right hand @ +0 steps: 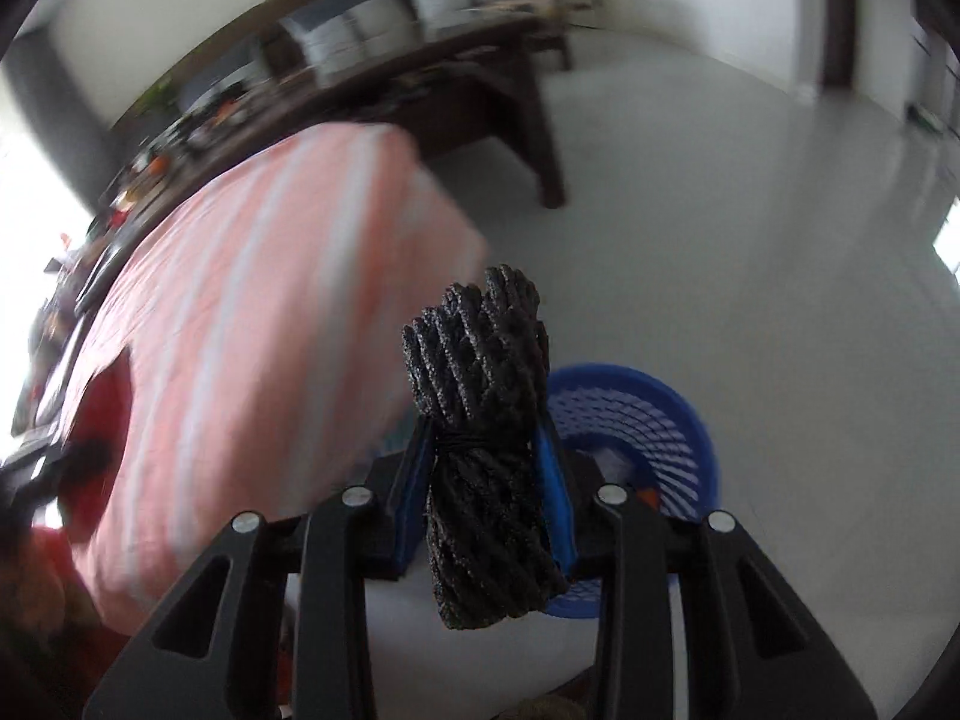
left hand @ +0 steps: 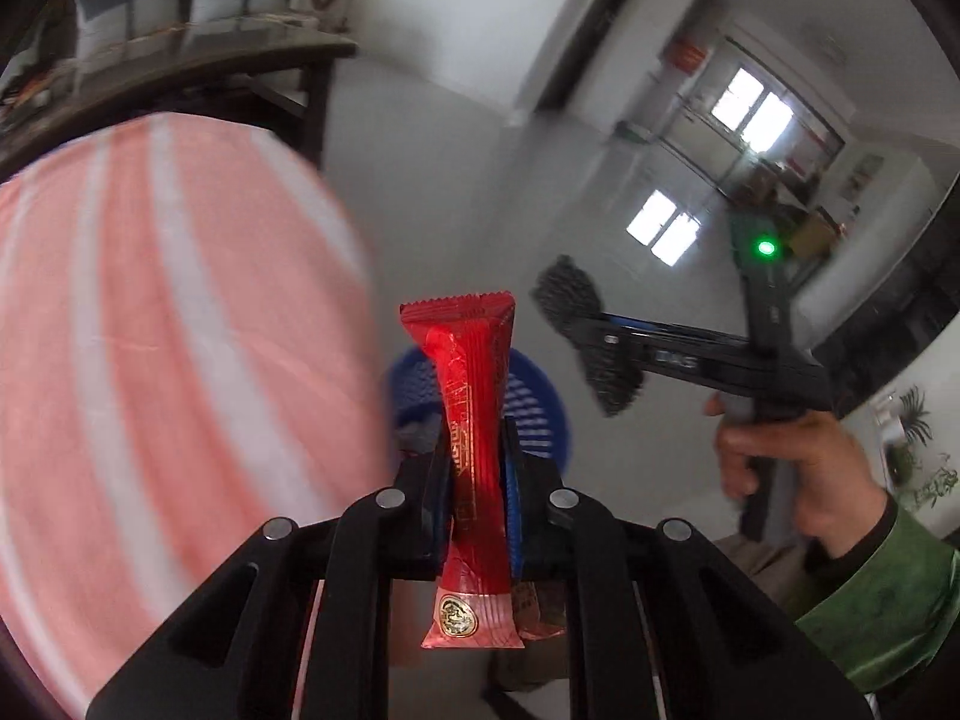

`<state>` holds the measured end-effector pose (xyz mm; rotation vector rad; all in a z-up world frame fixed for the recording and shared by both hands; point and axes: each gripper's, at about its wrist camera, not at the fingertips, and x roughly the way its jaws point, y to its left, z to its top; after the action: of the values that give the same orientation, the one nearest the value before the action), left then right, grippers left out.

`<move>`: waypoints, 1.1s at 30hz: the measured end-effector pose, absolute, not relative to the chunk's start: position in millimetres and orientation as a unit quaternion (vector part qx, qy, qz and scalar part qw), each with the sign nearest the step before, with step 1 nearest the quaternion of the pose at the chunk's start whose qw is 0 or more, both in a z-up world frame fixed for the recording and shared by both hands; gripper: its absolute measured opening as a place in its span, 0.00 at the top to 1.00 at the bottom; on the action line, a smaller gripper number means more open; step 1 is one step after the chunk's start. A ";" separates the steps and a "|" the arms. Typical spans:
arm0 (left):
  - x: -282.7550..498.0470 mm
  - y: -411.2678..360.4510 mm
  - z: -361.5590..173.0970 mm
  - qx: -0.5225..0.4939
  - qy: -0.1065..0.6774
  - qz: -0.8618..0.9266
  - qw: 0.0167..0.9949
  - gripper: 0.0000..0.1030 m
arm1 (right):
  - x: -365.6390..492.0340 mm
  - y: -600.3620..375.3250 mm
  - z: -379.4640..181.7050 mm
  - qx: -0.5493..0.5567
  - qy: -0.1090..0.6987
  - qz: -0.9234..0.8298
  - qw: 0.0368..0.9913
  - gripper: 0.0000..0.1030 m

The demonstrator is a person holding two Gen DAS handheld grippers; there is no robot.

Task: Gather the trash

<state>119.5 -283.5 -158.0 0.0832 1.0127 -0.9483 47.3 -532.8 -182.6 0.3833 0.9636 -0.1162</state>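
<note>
The left gripper (left hand: 477,480) is clamped on a long red foil snack wrapper (left hand: 474,420), pinched across its middle so both crimped ends stick out free. The right gripper (right hand: 483,480) squeezes a black bundle of coarse rope tied at the waist (right hand: 480,420), gripped right at the tie, where it is narrowest. Both point down toward a blue plastic mesh waste basket (right hand: 690,420) on the pale glossy floor (right hand: 750,240), just beyond the fingertips, so both pieces look ready for dropping in. To the left lies a pink-and-white striped cloth (right hand: 270,300), blurred. Farther off, a dark wooden table (right hand: 510,96) is cluttered with small items, beneath white walls.
</note>
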 end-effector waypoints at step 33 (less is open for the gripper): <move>23.4 -369.0 -155.6 0.136 0.334 -0.357 0.862 0.05 | -93.5 -564.8 -161.6 0.199 0.351 -0.156 0.902 0.04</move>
<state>23.4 -369.0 -155.6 0.2861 0.6999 -0.7484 -93.5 -564.8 -161.6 0.4119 0.7254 -0.3231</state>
